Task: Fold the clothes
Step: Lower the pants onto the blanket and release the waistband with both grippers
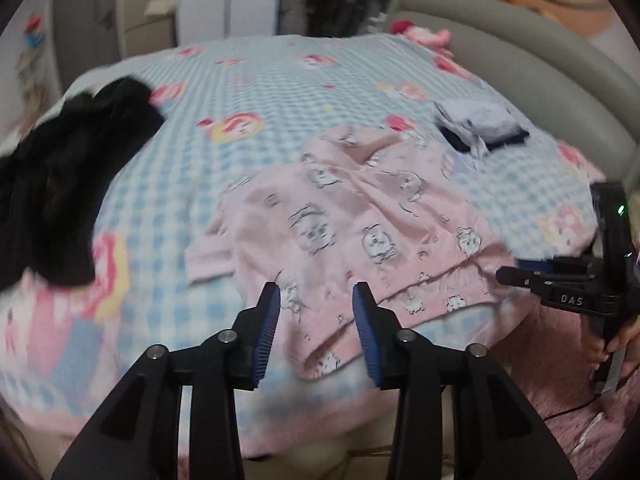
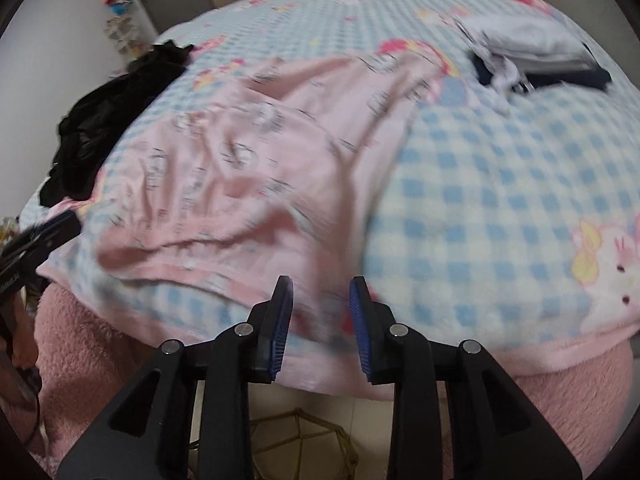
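A pink garment printed with small cartoon animals (image 1: 360,216) lies crumpled and spread on the bed, its near hem at the bed's front edge. My left gripper (image 1: 316,298) hovers over that hem, open, its blue pads apart and not pressing the cloth. In the right wrist view the same pink garment (image 2: 248,152) fills the middle left. My right gripper (image 2: 320,284) stands open just above its near right corner, gripping nothing. A hand holds the right gripper's black frame (image 1: 576,300) at the right edge of the left wrist view.
A black clothing pile (image 1: 60,184) lies at the bed's left. A folded pale and navy stack (image 1: 480,124) sits at the far right by the grey bed frame (image 1: 540,60). The blue checked blanket (image 2: 500,184) covers the bed. A gold wire basket (image 2: 304,440) stands on the floor below.
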`<state>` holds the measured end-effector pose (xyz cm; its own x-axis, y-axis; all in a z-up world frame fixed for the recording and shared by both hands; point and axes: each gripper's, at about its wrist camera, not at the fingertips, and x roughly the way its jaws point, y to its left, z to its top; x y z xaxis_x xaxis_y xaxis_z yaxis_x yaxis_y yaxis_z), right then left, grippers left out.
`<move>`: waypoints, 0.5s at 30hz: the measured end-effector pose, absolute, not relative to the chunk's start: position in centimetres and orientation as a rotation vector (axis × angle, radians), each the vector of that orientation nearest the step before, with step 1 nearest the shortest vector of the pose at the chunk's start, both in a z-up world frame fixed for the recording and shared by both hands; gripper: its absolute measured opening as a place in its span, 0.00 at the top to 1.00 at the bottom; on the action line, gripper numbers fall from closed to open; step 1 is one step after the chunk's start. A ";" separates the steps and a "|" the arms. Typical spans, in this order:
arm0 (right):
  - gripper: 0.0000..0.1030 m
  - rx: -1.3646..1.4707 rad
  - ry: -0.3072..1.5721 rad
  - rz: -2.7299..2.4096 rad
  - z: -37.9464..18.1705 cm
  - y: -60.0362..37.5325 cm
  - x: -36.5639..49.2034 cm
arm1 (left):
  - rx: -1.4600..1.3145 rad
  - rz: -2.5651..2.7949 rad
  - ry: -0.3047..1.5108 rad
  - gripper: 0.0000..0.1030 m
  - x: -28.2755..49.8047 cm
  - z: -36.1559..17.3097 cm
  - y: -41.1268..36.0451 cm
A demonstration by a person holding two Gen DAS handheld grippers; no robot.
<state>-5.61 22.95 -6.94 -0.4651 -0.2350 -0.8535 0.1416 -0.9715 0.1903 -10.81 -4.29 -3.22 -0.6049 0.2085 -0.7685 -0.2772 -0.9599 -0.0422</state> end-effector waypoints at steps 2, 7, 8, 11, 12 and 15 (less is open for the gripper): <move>0.72 1.486 -0.082 -2.537 -7.1 22.1 -6.0 | -1.253 2.515 0.200 0.61 -11.4 -4.2 -3.1; 0.72 1.550 -0.093 -2.534 -7.9 22.7 -6.6 | -1.413 2.380 0.401 0.61 -12.8 -8.9 -0.5; 0.71 1.560 -0.100 -2.533 -8.1 22.9 -6.5 | -1.460 2.370 0.439 0.64 -13.0 -9.7 -0.4; 0.60 1.595 -0.115 -2.515 -8.6 23.2 -6.3 | -1.478 2.402 0.418 0.82 -13.4 -9.9 -1.2; 0.59 1.607 -0.116 -2.507 -8.8 23.1 -6.2 | -1.469 2.420 0.373 0.86 -13.4 -9.5 -1.6; 0.59 1.618 -0.092 -2.502 -9.0 22.8 -6.2 | -1.400 2.546 0.243 0.95 -12.9 -7.1 -3.6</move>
<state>-6.17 22.78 -9.00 -0.4018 -0.1674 -0.9003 0.1005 -0.9853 0.1383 -12.93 -3.65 -7.13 -0.5194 0.1169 -0.8465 -0.2748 -0.9608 0.0359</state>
